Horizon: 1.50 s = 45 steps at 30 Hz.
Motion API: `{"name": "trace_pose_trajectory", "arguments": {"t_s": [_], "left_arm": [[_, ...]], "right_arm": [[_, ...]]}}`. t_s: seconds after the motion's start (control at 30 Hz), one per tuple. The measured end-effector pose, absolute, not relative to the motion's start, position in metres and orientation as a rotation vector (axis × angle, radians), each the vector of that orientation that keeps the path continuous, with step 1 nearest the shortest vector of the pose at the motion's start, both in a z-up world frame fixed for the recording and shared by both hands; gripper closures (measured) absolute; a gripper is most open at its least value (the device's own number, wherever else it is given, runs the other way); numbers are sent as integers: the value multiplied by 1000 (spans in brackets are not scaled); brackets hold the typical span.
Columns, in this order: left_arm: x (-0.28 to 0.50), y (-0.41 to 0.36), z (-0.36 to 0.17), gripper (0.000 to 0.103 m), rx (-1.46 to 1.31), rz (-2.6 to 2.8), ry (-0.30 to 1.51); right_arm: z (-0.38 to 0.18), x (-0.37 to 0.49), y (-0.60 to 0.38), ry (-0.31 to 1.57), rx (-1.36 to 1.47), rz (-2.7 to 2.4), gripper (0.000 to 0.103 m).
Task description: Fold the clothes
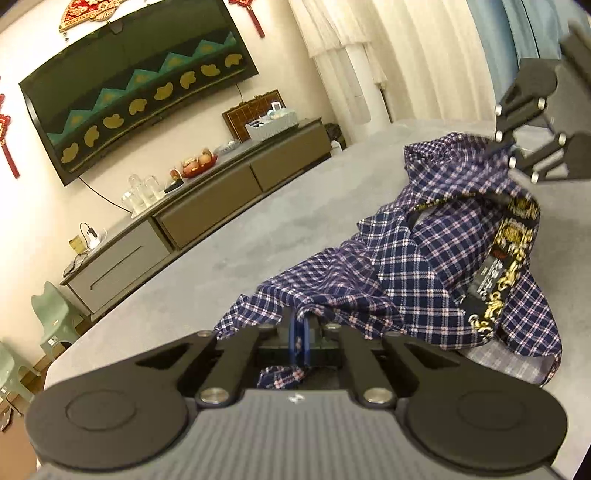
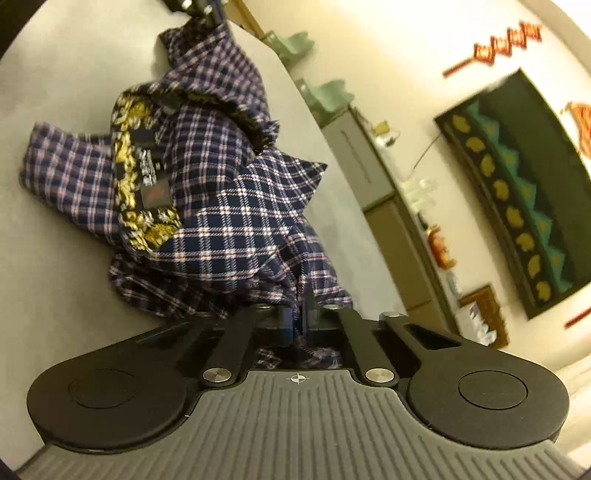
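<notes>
A navy plaid shirt [image 1: 417,258] with a black-and-gold collar lining [image 1: 513,240] lies bunched on a grey surface [image 1: 258,229]. My left gripper [image 1: 300,338] is shut on one edge of the shirt, near the lens. My right gripper [image 1: 508,146] shows at the upper right in the left wrist view, shut on the far edge and lifting it. In the right wrist view the shirt [image 2: 221,199] hangs from my right gripper [image 2: 301,321], which is shut on its cloth. The left gripper [image 2: 201,9] pinches the far end at the top.
A low cabinet [image 1: 207,206] with glasses, fruit and a basket stands along the wall under a TV [image 1: 136,85]. Green chairs [image 1: 55,317] stand at the left. White curtains [image 1: 388,55] hang at the back.
</notes>
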State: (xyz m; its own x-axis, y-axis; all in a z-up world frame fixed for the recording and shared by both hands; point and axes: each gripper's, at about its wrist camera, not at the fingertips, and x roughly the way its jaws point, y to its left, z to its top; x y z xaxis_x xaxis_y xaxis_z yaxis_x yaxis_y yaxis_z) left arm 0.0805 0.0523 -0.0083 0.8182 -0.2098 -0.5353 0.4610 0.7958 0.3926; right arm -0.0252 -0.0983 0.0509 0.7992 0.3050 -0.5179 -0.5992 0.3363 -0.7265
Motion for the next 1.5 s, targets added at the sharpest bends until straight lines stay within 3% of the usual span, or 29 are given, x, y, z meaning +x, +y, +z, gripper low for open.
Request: {"name": "trace_pose_trajectory", "arguments": {"t_s": [0.2,0.47,0.67,0.73,0.87,1.0,1.17,1.2,1.23,1.27,1.3,1.4,1.5], "left_arm": [[55,69,41,101,435,-345,371],[-3,94,179,101,261,-285,100],[-42,92,273,101,248,-219,-79],[-40,91,296,101,245,-201,-93],[9,92,316,101,258,-147,-35],[117,95,293,101,261,-71,121],[301,114,180,100,300,68,443],[335,115,146,100,320,109,518],[361,119,109,98,335,131,593],[380,123,71,98,349,172,657],[387,129,43,98,337,201,713],[376,147,-11,98,270,172,781],[335,165,-20,97,242,130,753]], "right_arm": [[115,-33,-129,280,-868,546,102],[229,-66,-171,74,-526,477,103],[308,-103,-166,-122,-479,460,103],[328,-107,-162,-175,-482,446,103],[328,-30,-142,-108,-503,435,103],[324,56,-122,-23,-525,425,103],[276,131,-119,152,-468,406,103],[263,135,-123,187,-441,402,97],[249,139,-128,222,-414,398,74],[235,142,-132,257,-387,394,57],[221,146,-136,292,-359,389,49],[180,157,-150,396,-276,375,46],[139,168,-163,499,-193,360,37]]}}
